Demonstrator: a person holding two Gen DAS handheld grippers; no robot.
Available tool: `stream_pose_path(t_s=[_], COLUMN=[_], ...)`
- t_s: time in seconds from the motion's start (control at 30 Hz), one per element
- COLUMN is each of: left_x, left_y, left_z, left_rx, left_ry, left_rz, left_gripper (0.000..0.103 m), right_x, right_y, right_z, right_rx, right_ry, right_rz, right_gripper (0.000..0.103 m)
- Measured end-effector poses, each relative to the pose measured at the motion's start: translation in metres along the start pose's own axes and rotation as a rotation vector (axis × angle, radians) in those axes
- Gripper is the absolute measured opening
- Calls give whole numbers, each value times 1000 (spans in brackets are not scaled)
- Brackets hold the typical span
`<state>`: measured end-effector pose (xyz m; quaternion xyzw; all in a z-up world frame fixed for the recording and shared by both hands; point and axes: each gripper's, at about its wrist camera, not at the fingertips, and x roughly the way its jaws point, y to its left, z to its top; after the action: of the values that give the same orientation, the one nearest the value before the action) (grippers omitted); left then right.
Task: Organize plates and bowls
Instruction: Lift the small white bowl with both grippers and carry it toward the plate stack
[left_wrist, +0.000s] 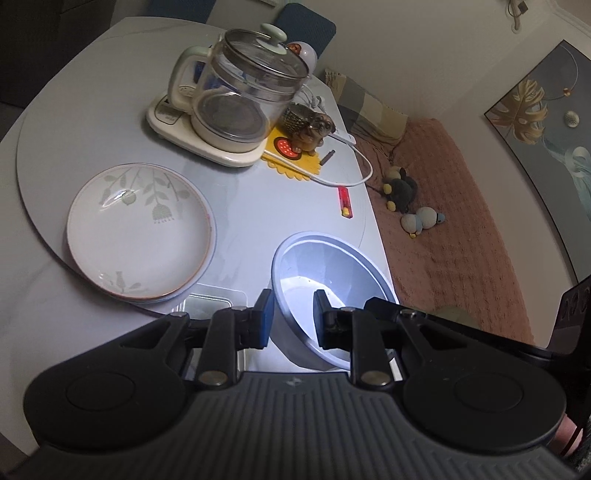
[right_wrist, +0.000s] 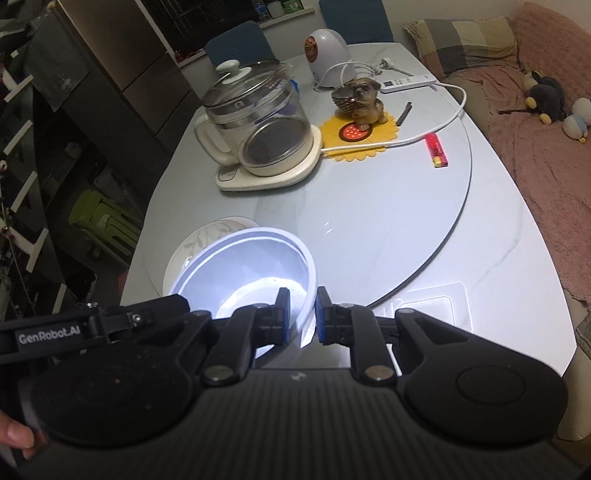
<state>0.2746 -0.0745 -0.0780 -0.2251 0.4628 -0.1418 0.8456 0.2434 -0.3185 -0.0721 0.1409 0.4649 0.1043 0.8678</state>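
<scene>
- Left tongs (left_wrist: 291, 317) pinch the near-left rim of the bowl (left_wrist: 332, 273), one finger outside the wall, one inside
- Right tongs (right_wrist: 302, 317) pinch the same bowl (right_wrist: 251, 273) at its right rim, fingers close on either side
- The bowl looks tilted, held just over the worktop (right_wrist: 369, 221) near its front edge
- Left of the bowl, stacked plates (left_wrist: 138, 229) with a leaf pattern rest on the round turntable (left_wrist: 92, 122)
- Further back stand a glass kettle (left_wrist: 243, 92) on its base, a dog figurine (right_wrist: 364, 101) on a yellow mat (right_wrist: 360, 142), and a red lighter (right_wrist: 436, 146)
</scene>
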Motion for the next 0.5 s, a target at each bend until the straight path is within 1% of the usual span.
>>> stream_pose_path(t_s=[0.17, 0.3, 0.5], left_x=[-21, -29, -31], left_y=[26, 44, 70], left_z=[-5, -9, -19], left_rx=[-18, -32, -32], left_ry=[-12, -13, 16], left_rz=[24, 44, 98], left_gripper=[25, 25, 25], right_x=[9, 17, 37], right_y=[26, 44, 68], right_z=[-9, -18, -35], right_rx=[-32, -57, -88], right_ry=[20, 37, 90], right_rz=[17, 23, 22], right_gripper=[17, 17, 17])
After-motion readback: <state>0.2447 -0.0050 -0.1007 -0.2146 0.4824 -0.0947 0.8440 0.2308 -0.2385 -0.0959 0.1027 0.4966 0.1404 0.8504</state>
